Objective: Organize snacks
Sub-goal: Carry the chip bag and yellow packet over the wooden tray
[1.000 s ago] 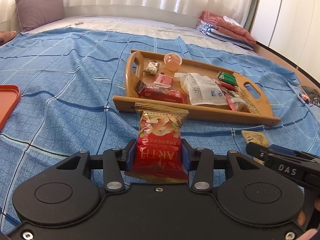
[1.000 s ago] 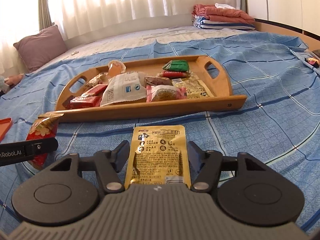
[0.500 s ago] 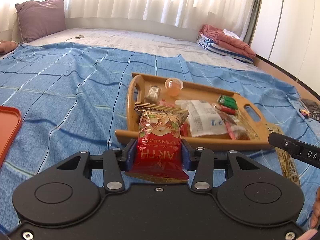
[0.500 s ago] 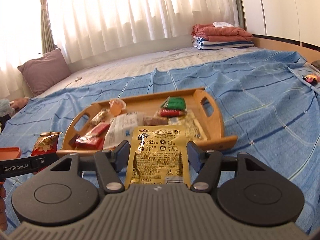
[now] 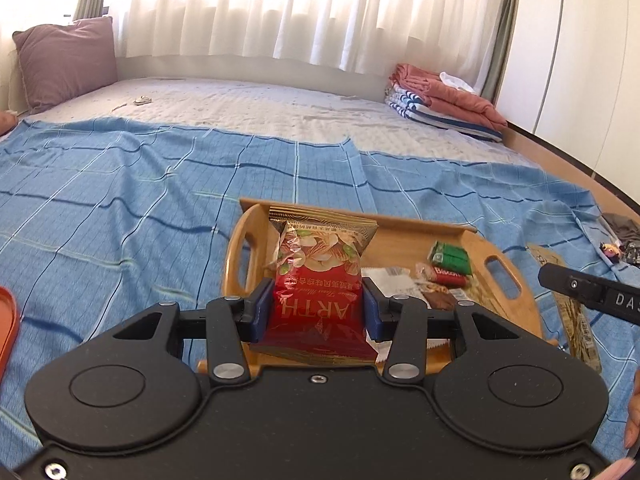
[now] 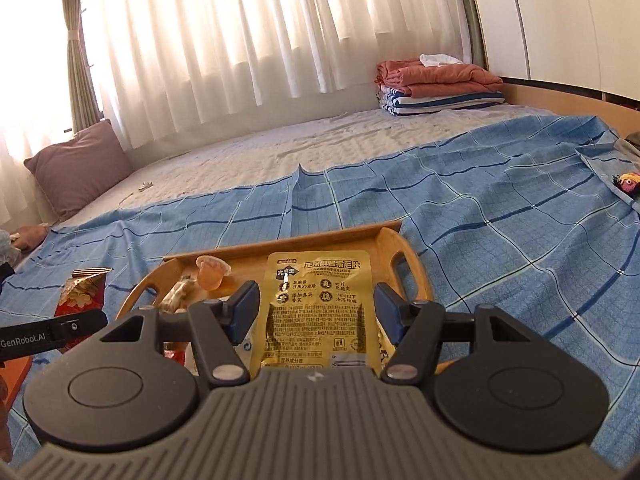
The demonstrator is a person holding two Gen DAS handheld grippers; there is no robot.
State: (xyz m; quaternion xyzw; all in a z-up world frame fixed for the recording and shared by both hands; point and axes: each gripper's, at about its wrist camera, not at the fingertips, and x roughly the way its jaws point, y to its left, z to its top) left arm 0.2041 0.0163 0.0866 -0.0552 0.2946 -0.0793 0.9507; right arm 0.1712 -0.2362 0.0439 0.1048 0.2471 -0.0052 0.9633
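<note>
Here each hand-held gripper clamps a packet, left (image 5: 318, 308) red (image 5: 320, 280), right (image 6: 316, 312) yellow (image 6: 318, 308), hiding much of the tray (image 5: 240, 248).

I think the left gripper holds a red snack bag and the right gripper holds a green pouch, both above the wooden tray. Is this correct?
Not quite: the pouch in the right gripper is yellow, not green, as the right wrist view shows. The yellow pouch sits between its fingers. The rest stands: the left gripper holds the red snack bag, and both are above the wooden tray.

Glossy foil red snack bag (image 5: 318, 280), smooth wooden tray (image 5: 236, 256), soft woven blue bedsheet (image 5: 120, 200).
</note>
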